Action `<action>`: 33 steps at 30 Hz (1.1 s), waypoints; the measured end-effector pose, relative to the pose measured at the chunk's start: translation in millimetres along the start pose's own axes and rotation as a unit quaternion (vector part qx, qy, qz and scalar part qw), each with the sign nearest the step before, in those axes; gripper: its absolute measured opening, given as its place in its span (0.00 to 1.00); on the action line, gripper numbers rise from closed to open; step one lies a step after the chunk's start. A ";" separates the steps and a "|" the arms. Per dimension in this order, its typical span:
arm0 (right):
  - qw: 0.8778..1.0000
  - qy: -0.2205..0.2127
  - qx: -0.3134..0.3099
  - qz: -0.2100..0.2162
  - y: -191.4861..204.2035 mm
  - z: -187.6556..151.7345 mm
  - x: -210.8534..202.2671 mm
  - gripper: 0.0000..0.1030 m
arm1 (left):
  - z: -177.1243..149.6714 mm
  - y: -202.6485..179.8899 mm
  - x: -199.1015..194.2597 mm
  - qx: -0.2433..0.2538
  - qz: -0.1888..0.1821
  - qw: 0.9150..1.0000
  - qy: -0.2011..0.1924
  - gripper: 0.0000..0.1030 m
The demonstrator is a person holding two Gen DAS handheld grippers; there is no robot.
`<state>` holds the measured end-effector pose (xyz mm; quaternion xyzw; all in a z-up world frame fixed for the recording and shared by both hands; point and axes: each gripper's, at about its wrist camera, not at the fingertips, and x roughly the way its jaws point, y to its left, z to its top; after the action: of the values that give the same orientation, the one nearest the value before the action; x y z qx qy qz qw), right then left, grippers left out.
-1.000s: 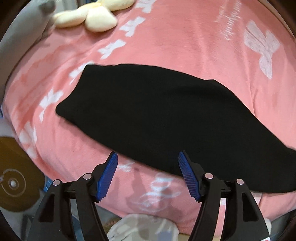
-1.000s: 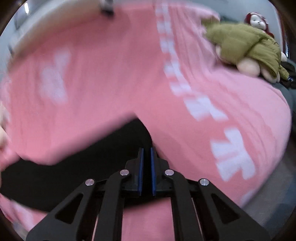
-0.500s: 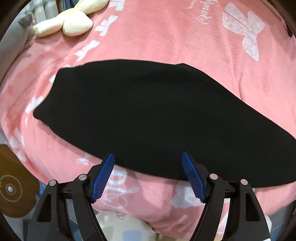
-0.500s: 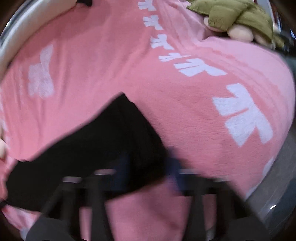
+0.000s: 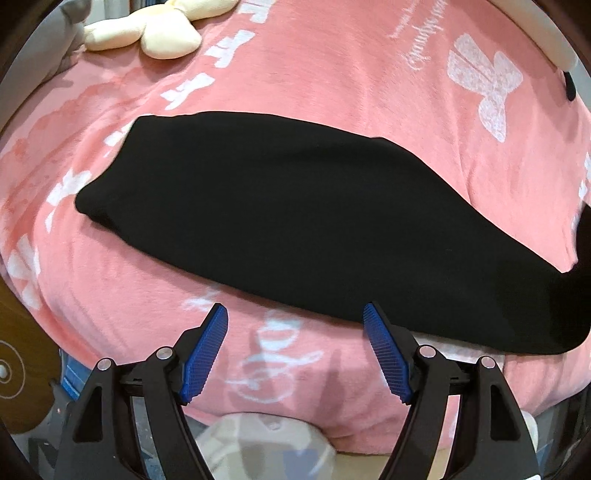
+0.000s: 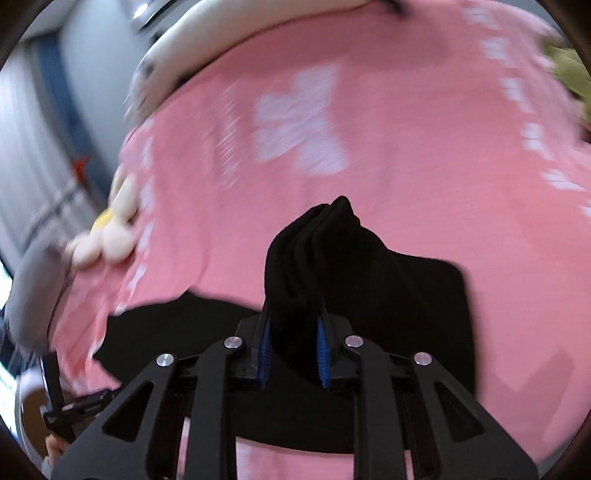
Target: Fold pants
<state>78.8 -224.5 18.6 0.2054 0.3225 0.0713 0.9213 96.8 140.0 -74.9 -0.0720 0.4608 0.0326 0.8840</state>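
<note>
The black pants (image 5: 280, 206) lie as one long folded strip across the pink blanket (image 5: 332, 66). My left gripper (image 5: 295, 314) is open and empty, its blue pads just short of the strip's near edge. In the right wrist view my right gripper (image 6: 293, 314) is shut on a bunched end of the pants (image 6: 325, 251), which is lifted off the blanket and stands up between the jaws. The rest of the strip (image 6: 192, 325) trails away to the left below it.
A cream plush toy (image 5: 155, 26) lies at the blanket's far left; it also shows in the right wrist view (image 6: 110, 229). A green stuffed doll (image 6: 569, 74) sits at the far right. A round wooden stool (image 5: 14, 369) and floor clutter lie below the bed's near edge.
My right gripper opened, then shut on the pants' end and lifted it, swinging left. My left gripper drifted slightly back from the strip's near edge and stayed open.
</note>
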 end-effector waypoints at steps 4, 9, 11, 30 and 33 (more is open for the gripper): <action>0.996 0.073 -0.052 0.021 62.3 -35.6 70.0 0.22 | -0.2 17.9 -2.3 -0.002 0.003 1.000 -0.011 0.71; 0.980 0.141 -0.141 -0.032 95.8 -89.0 129.4 0.29 | 0.6 33.7 -0.7 -0.007 0.002 1.000 -0.017 0.71; 0.972 0.119 -0.190 -0.066 108.1 -95.1 128.2 0.32 | 0.5 37.5 1.3 -0.008 0.000 1.000 -0.017 0.71; 0.996 0.057 -0.048 -0.042 71.2 -55.7 57.7 0.72 | -3.7 36.9 4.8 0.002 -0.034 0.999 -0.018 0.77; 0.987 0.042 0.005 -0.152 2.5 -57.7 14.3 0.74 | -5.4 34.6 7.5 -0.007 -0.042 0.999 -0.015 0.77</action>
<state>54.0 -199.3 -29.3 0.1556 0.3892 -0.0628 0.9057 92.4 173.2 -87.5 -0.0968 0.4439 -0.0002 0.8909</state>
